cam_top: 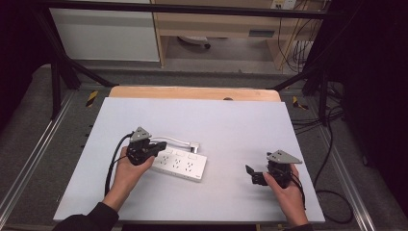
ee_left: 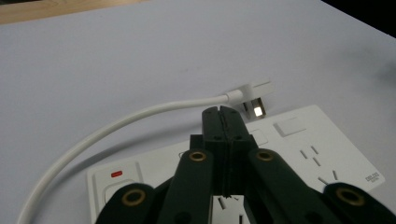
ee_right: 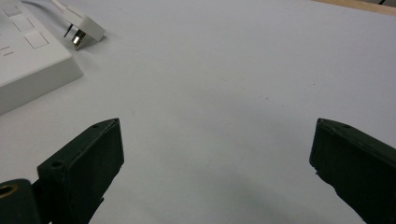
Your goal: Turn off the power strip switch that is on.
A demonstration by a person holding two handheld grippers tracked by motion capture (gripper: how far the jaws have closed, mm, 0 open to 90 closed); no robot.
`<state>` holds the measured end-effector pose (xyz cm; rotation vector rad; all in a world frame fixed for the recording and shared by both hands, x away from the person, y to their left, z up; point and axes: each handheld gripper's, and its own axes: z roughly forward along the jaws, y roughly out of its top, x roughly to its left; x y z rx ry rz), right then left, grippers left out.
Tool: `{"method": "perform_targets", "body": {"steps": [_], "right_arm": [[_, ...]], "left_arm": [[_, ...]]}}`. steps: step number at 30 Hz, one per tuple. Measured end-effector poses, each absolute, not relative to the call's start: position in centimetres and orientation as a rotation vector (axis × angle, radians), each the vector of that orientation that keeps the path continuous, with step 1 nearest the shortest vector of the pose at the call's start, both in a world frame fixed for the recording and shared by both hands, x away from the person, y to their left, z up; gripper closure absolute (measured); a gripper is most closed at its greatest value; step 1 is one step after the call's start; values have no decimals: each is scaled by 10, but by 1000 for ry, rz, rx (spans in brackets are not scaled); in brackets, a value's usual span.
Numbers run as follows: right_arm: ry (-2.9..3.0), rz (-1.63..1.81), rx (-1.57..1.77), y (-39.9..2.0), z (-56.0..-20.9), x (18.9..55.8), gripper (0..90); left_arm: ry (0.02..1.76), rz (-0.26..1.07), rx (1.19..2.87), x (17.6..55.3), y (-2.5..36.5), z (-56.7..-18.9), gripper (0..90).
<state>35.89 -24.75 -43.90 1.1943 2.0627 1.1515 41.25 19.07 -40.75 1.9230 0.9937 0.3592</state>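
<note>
Hovering over the white power strip [cam_top: 179, 165], the left gripper [cam_top: 161, 145] has its jaws pressed flat together, nothing between them. In the left gripper view those two black jaws meet in a single seam right above the strip [ee_left: 299, 154], tips pointing at the plug [ee_left: 254, 95] just past the strip's far edge. The plug lies on its side on the table [cam_top: 231, 125], metal pins showing, and its white cord [ee_left: 116, 126] sweeps away in a long curve off to the left and back toward the strip's switch end, where a small red mark sits above the rocker switch [ee_left: 119, 186]. So the plug is ahead of the shut tips, not between them, and whether the tips touch it is hard to tell from here.

Over on the other side, the right gripper [cam_top: 255, 175] rests well apart from the strip, low over bare table. Its jaws are spread wide in the right gripper view, a broad stretch of white surface between them. The strip's corner [ee_right: 32, 60] and the plug [ee_right: 84, 30] sit far off at the upper left of that view, well clear of those jaws.
</note>
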Motion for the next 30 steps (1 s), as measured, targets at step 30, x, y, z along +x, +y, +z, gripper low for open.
{"method": "perform_targets", "body": {"steps": [30], "right_arm": [[2057,1157,1192,-248,-438,358,33]], "left_arm": [[1002,334,2004,426,170,-425,900]]}}
